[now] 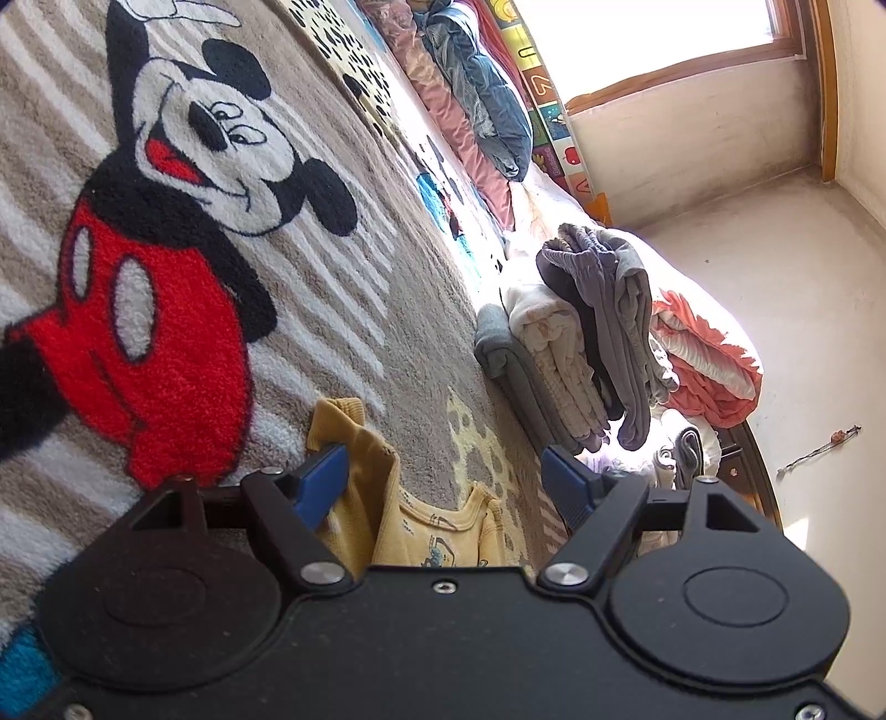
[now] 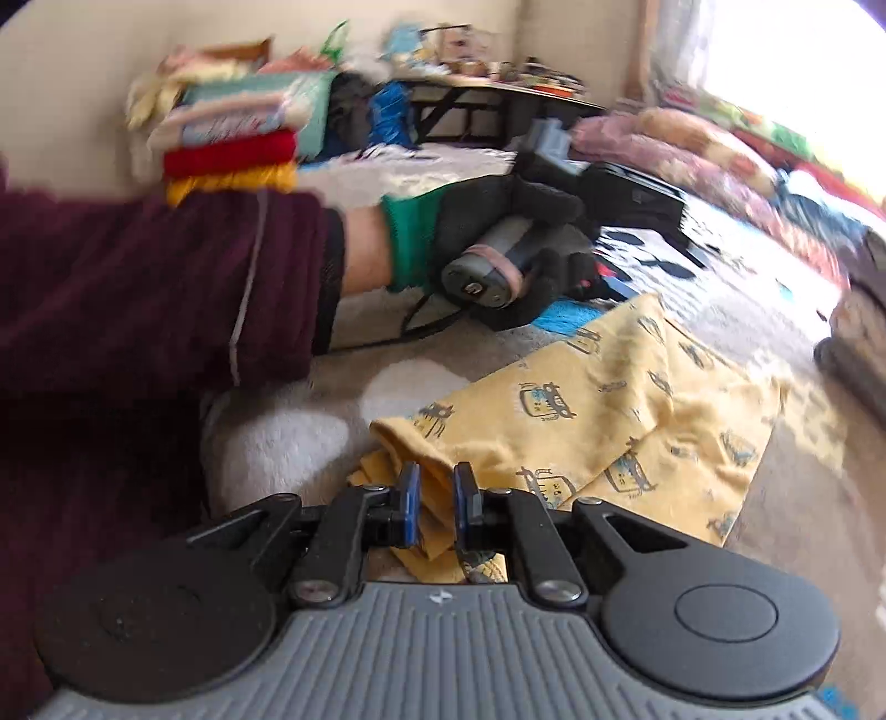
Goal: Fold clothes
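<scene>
Left wrist view: the left gripper [image 1: 446, 482] hangs low over a plush blanket [image 1: 343, 310] patterned with a cartoon mouse [image 1: 183, 221] in red shorts. Its jaws stand wide apart and released. The yellow printed garment [image 1: 432, 531] lies on the blanket beneath them; a bunched fold of it rises just beside the inner face of the left blue pad, but nothing is pinched. Beyond the garment, toward the bright side of the blanket, sits a stack of folded clothes [image 1: 587, 354] in grey, cream and mauve, with a coral and white piece [image 1: 703, 365] next to it. Further past the garment, along the blanket's far edge, lie a pink quilt [image 1: 459, 127] and a blue bundle [image 1: 487, 88] under a window [image 1: 653, 39].

Right wrist view: the right gripper [image 2: 437, 498] is down at the near corner of the same yellow garment [image 2: 637, 410], which spreads flat over the blanket [image 2: 310, 421] away from the jaws. The jaws are clenched on a folded edge of the yellow cloth, which sticks up between the blue pads. Above the garment, a gloved hand [image 2: 498, 232] with a green cuff and a maroon sleeve [image 2: 166, 282] grips the handle of the left gripper [image 2: 603, 288], which reaches over the garment's far edge. Behind the sleeve a pile of folded textiles [image 2: 232, 133] is blurred, and a dark low table [image 2: 498, 99] stands further back.
</scene>
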`<state>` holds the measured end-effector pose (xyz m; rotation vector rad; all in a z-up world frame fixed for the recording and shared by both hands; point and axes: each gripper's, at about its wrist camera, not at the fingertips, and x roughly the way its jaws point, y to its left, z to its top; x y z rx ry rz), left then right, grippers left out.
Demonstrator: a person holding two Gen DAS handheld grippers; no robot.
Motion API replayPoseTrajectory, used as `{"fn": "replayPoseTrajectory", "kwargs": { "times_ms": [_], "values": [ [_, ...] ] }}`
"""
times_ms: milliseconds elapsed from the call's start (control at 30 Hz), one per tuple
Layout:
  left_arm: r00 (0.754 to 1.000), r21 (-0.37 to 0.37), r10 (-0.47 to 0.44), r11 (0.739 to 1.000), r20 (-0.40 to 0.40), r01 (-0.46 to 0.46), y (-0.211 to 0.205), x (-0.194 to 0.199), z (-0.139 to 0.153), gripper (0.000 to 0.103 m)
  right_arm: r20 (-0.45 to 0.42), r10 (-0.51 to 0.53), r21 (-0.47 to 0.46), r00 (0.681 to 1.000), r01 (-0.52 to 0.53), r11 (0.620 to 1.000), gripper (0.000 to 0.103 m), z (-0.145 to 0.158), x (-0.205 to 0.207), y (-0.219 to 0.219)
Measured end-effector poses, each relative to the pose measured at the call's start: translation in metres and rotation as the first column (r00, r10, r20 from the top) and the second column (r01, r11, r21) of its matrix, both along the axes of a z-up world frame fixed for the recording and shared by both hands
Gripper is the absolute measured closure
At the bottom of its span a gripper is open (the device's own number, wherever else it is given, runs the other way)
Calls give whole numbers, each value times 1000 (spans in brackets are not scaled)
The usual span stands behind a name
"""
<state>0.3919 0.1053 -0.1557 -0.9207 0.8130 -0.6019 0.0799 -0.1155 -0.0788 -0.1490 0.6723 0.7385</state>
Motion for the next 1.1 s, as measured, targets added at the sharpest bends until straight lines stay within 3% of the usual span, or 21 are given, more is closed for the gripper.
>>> {"fn": "replayPoseTrajectory", "kwargs": {
  "times_ms": [33,100,233,333,433,533,700,833,900,1100],
  "values": [
    [1000,1,0,1000,1,0,0,0,0,26,-69,-65,117,996,73,990,88,3,9,-16],
    [1000,3,0,1000,3,0,-1,-1,0,26,-155,-153,257,976,189,948,84,3,19,-40],
    [1000,5,0,1000,6,0,-1,-1,0,26,-282,-269,396,921,367,842,77,-10,44,-70],
    [1000,10,-1,1000,8,1,-2,-1,0,26,-352,-328,400,877,458,794,72,-25,71,-76],
    [1000,10,-2,1000,10,2,-2,-1,0,26,-466,-338,439,818,545,714,71,-46,99,-84],
    [1000,8,-3,1000,10,2,-2,-1,-1,26,-526,-343,457,778,599,658,71,-60,112,-87],
    [1000,7,-2,1000,10,2,-2,-1,-1,26,-637,-267,527,723,661,534,71,-80,114,-96],
    [1000,6,-2,1000,12,2,-2,-1,-1,26,-684,-202,574,701,687,445,71,-91,107,-101],
    [1000,7,-2,1000,14,2,-2,-1,-1,26,-685,-177,597,707,683,421,71,-94,108,-101],
    [1000,10,-3,1000,16,3,-1,-1,-1,26,-668,-198,589,718,672,448,71,-95,127,-96]
  ]
}}
